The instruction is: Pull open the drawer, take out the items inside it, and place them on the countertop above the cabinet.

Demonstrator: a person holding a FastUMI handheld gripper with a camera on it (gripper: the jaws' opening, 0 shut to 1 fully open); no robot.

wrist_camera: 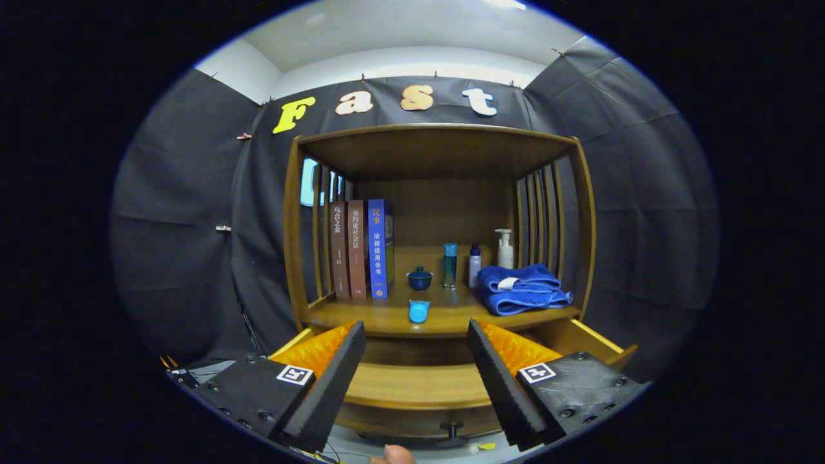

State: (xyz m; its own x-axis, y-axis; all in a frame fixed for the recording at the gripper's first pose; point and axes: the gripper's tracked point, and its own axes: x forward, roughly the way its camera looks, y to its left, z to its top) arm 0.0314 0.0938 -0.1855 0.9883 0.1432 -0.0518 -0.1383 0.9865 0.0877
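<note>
Evidently, our gripper (416, 361) gapes empty above the pulled-out drawer (419, 386); we would pinch the light, slippery blue cup (419, 312) by its rim.

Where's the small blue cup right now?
The small blue cup lies on the countertop, near its front edge, in front of the lidded blue teacup, beyond the open gripper.

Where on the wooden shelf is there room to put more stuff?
The countertop is bare at its front left, between the books and the small blue cup. Bare wood also lies between that cup and the blue towel. The back right is crowded with the bottles. The gripper fingers hang open over the drawer.
</note>
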